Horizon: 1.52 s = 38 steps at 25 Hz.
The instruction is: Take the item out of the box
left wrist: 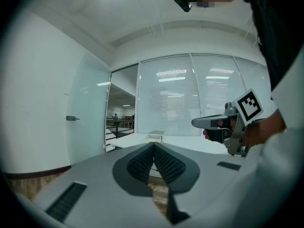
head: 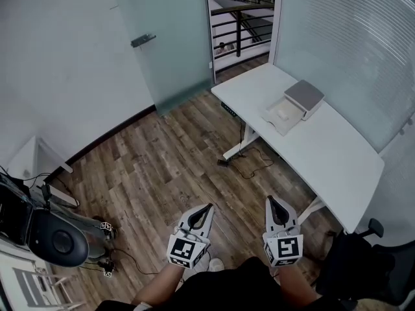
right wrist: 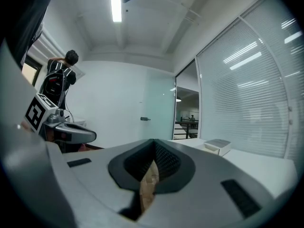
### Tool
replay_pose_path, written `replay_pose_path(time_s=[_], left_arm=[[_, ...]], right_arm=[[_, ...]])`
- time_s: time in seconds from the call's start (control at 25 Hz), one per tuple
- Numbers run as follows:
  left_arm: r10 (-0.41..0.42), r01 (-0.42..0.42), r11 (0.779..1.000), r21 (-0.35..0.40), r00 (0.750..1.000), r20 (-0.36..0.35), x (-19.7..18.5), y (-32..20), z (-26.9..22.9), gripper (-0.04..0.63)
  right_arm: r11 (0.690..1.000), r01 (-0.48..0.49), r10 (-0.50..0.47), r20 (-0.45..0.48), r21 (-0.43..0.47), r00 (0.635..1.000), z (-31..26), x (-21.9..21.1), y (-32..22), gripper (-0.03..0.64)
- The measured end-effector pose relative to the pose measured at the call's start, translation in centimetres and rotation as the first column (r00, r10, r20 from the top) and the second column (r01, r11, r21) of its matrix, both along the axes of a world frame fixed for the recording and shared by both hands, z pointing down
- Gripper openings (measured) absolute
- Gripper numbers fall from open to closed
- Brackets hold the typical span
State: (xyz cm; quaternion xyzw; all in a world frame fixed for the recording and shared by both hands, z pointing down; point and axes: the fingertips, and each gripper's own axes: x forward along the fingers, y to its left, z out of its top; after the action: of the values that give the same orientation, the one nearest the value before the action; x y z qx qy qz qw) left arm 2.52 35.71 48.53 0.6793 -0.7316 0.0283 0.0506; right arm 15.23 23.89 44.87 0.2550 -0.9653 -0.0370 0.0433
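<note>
Two grippers and one box are in play. The white table (head: 337, 154) stands on wood flooring (head: 162, 167). The box (head: 303, 97) sits on the table's far half, near the edge along the blind-covered glass wall (head: 350, 37). It appears open, with a grey part on the wall side and a pale tray part (head: 273, 118) toward the table's middle. The left gripper (head: 207, 207) and right gripper (head: 272, 201) are held low, well apart from the table. Each has its jaws closed tip to tip with nothing between them. The item (head: 283, 113), small and white, lies in the tray part; its detail is too small to tell. Judgement: it is probably light and rigid. Grip it across opposite side edges and brace the tray part, which may slide.
</note>
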Motion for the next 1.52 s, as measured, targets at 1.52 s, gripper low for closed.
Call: replay_pose_path(time_s=[1.52], left_arm=[[0.015, -0.019, 0.995, -0.102, 0.999, -0.043, -12.3, -29.9, 2.3, 0.011]], right_arm=[[0.989, -0.005, -0.012, -0.110, -0.145, 0.994, 5.1, -12.0, -29.5, 0.006]])
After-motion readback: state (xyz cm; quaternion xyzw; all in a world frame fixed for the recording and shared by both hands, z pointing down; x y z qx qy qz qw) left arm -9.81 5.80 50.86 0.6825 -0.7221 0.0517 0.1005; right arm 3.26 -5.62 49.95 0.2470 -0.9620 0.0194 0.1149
